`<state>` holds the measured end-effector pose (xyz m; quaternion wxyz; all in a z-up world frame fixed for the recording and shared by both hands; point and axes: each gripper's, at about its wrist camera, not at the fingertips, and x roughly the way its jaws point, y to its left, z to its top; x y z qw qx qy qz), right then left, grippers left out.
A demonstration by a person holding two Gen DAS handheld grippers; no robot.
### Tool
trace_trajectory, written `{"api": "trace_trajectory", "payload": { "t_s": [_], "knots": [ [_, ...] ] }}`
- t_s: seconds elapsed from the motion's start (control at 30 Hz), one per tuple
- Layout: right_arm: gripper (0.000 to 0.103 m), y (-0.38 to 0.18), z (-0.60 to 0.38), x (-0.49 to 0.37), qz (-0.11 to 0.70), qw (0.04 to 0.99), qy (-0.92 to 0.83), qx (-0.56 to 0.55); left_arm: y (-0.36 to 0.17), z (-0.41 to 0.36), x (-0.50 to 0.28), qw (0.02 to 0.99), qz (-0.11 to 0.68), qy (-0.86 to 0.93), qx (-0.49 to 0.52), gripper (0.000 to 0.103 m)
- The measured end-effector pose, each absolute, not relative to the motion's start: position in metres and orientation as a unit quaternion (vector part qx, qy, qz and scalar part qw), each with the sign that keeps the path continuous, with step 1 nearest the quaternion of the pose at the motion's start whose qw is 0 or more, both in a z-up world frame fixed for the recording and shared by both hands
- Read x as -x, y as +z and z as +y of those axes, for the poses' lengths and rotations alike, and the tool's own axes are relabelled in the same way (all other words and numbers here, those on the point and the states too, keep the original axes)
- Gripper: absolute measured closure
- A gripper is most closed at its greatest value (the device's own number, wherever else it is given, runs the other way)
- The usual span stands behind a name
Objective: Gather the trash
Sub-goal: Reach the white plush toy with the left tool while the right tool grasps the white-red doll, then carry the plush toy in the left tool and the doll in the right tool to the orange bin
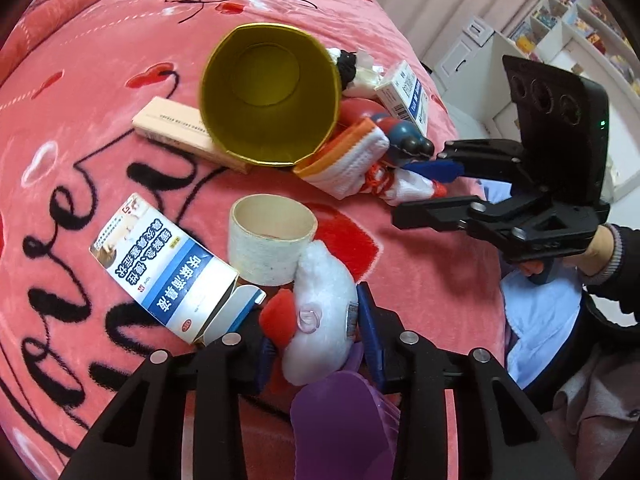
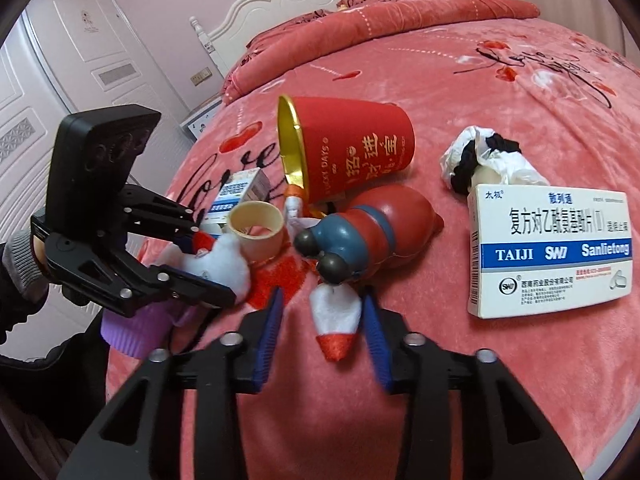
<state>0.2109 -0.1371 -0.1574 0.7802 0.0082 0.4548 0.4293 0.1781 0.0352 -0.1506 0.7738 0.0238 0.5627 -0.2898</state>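
In the left wrist view, the left gripper (image 1: pixel 320 332) sits at the bottom centre, its 2 blue pads clamped on a white plush toy (image 1: pixel 324 308) with a red patch and a purple part. The toy's long axis runs up the frame, straight out from the claw. Just above it stands a cardboard ring (image 1: pixel 272 240); a blue-and-white medicine box (image 1: pixel 168 268) printed in Chinese lies at lower left. A tipped red cup (image 1: pixel 272 96), gold inside, opens toward the lens at upper centre.

In the right wrist view, the right gripper (image 2: pixel 320 320) at bottom centre has its pads set either side of a white cloth piece (image 2: pixel 336 320) with a red tip; they look not quite touching it. Its long axis points away, up toward the red figurine (image 2: pixel 360 232). The cup reads "LUCKY DAYS"; a white box (image 2: pixel 552 252) at right reads "TAIJI SW7 Sanliefong".
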Motion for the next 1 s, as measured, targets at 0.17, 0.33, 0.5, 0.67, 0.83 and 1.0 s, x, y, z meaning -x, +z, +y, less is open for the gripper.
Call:
{"api": "trace_trajectory", "payload": {
  "t_s": [0.17, 0.33, 0.5, 0.67, 0.83, 1.0],
  "knots": [
    [0.084, -0.159, -0.133, -0.215, 0.457, 0.779, 0.43, -0.008, -0.151, 0.034, -0.176, 0.777, 0.558, -0.291, -0.02, 0.072],
    [0.084, -0.147, -0.128, -0.199, 0.453, 0.769, 0.452, 0.005, -0.139, 0.034, -0.17, 0.786, 0.546, -0.289, -0.021, 0.073],
    [0.084, -0.128, -0.136, -0.187, 0.441, 0.772, 0.457, -0.01, -0.119, 0.038, -0.161, 0.799, 0.53, -0.281, -0.025, 0.073],
    [0.084, -0.1, -0.144, -0.175, 0.419, 0.782, 0.461, -0.016, -0.094, 0.041, -0.152, 0.817, 0.505, -0.277, -0.031, 0.073],
    [0.084, -0.067, -0.152, -0.162, 0.395, 0.788, 0.471, -0.027, -0.062, 0.039, -0.136, 0.836, 0.473, -0.278, -0.036, 0.073],
    [0.084, -0.043, -0.163, -0.138, 0.382, 0.789, 0.481, -0.027, -0.038, 0.033, -0.109, 0.844, 0.452, -0.284, -0.048, 0.073]
  ]
}}
